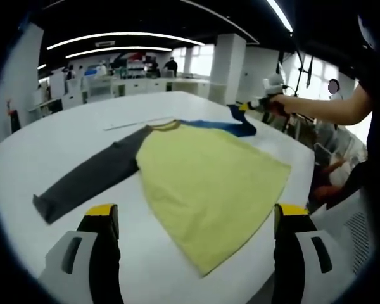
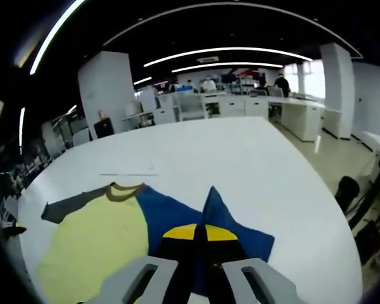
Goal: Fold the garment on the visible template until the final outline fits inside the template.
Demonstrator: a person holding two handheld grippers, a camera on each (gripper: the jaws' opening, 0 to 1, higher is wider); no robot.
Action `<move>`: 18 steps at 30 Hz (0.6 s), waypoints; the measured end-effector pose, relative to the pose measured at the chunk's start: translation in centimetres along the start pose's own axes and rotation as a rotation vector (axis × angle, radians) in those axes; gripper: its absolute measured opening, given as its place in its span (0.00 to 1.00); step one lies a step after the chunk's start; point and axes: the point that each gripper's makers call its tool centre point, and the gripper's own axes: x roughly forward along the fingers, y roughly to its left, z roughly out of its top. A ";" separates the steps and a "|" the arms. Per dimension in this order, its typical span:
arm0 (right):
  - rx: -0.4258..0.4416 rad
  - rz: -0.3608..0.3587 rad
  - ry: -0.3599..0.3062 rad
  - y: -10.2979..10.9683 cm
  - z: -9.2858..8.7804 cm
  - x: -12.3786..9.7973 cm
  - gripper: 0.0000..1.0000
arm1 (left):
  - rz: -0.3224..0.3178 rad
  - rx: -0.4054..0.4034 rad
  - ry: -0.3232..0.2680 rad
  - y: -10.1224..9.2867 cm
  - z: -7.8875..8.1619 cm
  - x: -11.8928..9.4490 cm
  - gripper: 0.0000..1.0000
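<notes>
A long-sleeved shirt with a yellow body [image 1: 202, 183] lies flat on the white table [image 1: 63, 139]. Its grey sleeve [image 1: 92, 180] stretches out to the left. My left gripper [image 1: 196, 214] stands open and wide over the shirt's near hem, touching nothing. At the far right, my right gripper [image 1: 248, 107] pinches the end of the blue sleeve [image 1: 231, 126] and lifts it off the table. In the right gripper view the right gripper [image 2: 194, 234] is shut on the blue sleeve [image 2: 215, 209], with the yellow body [image 2: 88, 247] and the grey sleeve [image 2: 69, 206] to the left.
A thin pale line [image 1: 133, 123] runs across the table beyond the collar, and it is also in the right gripper view [image 2: 130, 174]. The table edge [image 1: 307, 171] drops off at right, beside a person's arm [image 1: 323, 107]. Desks, pillars and people stand far behind.
</notes>
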 end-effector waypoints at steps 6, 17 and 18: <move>0.003 0.025 0.000 1.0 0.5 1.0 0.00 | 0.002 -0.002 -0.001 0.0 -0.1 -0.1 0.99; -0.011 0.076 0.002 4.8 0.9 1.8 0.00 | 0.007 0.001 0.002 0.1 -0.3 -0.3 0.99; -0.012 0.080 0.002 5.1 0.9 1.9 0.00 | 0.009 0.001 0.003 0.1 -0.3 -0.3 0.99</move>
